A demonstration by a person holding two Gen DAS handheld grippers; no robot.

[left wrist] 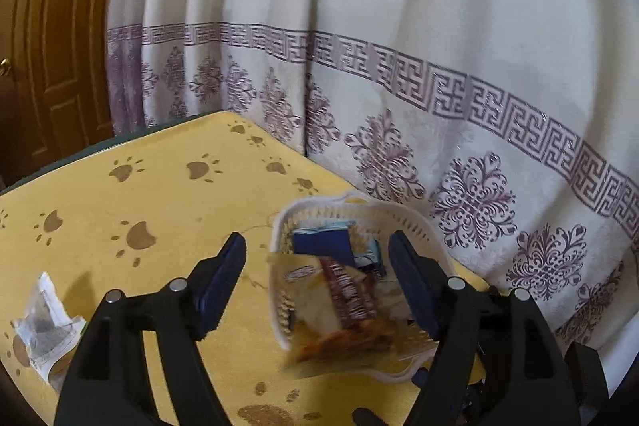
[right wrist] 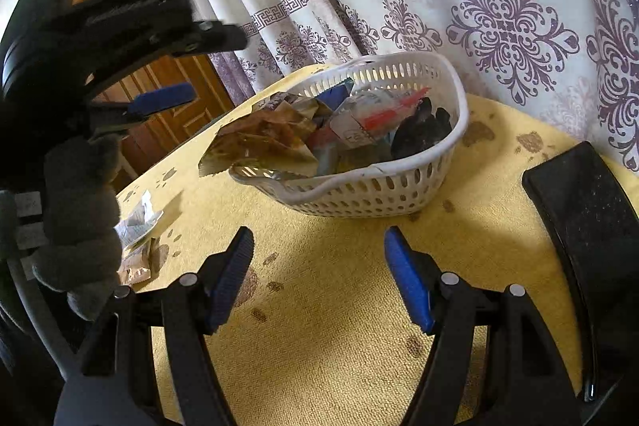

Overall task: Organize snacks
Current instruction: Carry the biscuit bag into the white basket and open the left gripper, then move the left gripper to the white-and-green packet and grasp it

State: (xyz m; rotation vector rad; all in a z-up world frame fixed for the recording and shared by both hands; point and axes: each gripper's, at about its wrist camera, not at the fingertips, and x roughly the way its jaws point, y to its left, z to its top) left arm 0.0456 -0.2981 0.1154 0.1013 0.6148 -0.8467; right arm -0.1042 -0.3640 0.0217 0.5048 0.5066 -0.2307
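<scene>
A white perforated basket (left wrist: 415, 222) (right wrist: 383, 190) stands on the yellow paw-print cloth and holds several snack packets. A tan chip bag (left wrist: 339, 342) (right wrist: 259, 138) lies over its near rim. My left gripper (left wrist: 315, 290) is open and empty, hovering over the basket's left rim; it also shows in the right wrist view (right wrist: 191, 66), high at the left. My right gripper (right wrist: 319, 274) is open and empty above bare cloth in front of the basket. A white packet (left wrist: 46, 322) (right wrist: 137, 222) lies on the cloth at the left, with a brown packet (right wrist: 137, 266) beside it.
A white curtain with a purple pattern (left wrist: 399, 66) hangs close behind the table. A brown wooden door (left wrist: 52, 46) is at the left. A black flat object (right wrist: 587, 226) lies on the cloth at the right. The table's far edge (left wrist: 120, 138) runs at the left.
</scene>
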